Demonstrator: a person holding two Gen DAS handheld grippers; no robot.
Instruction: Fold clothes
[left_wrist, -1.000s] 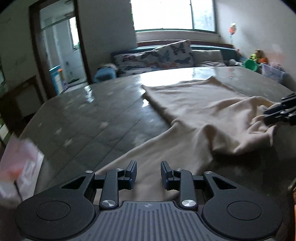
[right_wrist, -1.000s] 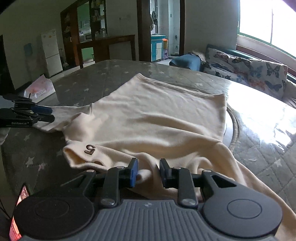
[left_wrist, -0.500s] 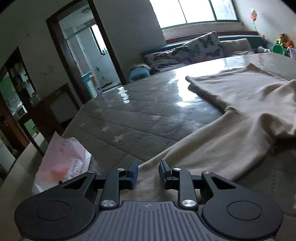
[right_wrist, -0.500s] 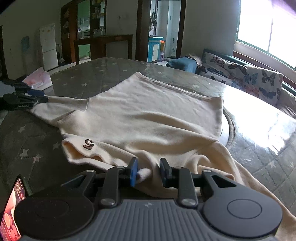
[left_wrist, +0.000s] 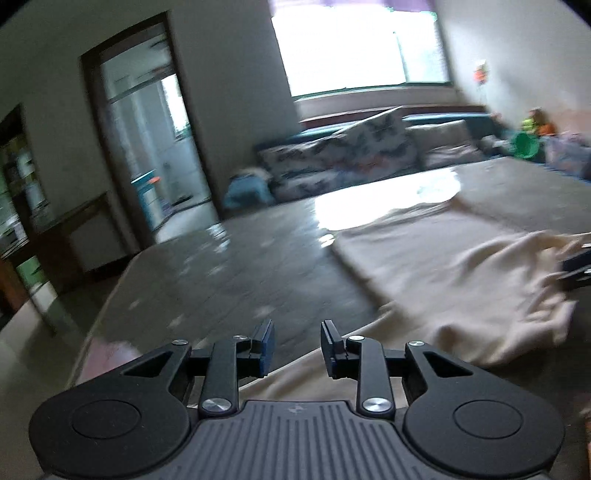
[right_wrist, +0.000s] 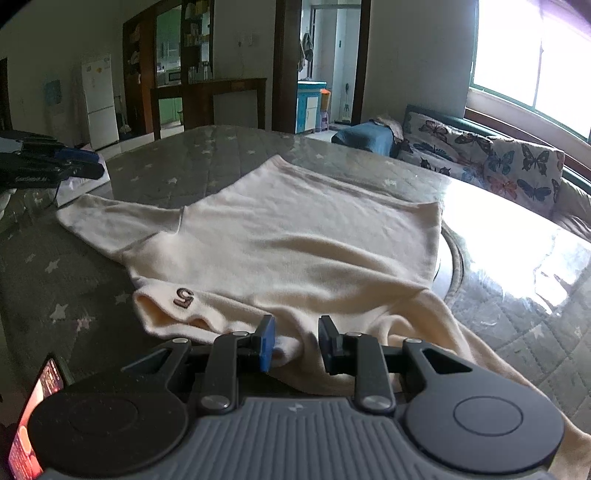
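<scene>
A cream sweater (right_wrist: 295, 240) lies spread on the table, with a brown "5" label (right_wrist: 183, 296) at its neck. My right gripper (right_wrist: 297, 343) is at the near shoulder, shut on a raised fold of the cloth. The blurred left wrist view shows that gripper (left_wrist: 576, 266) at the right edge with the sweater (left_wrist: 443, 266) bunched up toward it. My left gripper (left_wrist: 297, 347) is open with nothing between its fingers. The right wrist view has it (right_wrist: 85, 166) hovering above the far sleeve end (right_wrist: 81, 218), apart from it.
The table (right_wrist: 184, 155) has a grey quilted star-pattern cover with a shiny top. A phone (right_wrist: 33, 424) with a lit screen lies at its near left edge. A sofa with butterfly cushions (right_wrist: 498, 162) runs under the window. Doorways open behind the table.
My left gripper has risen off the sleeve end, which now lies flat on the table, and its view has swung. The right gripper has kept still on the cloth.
</scene>
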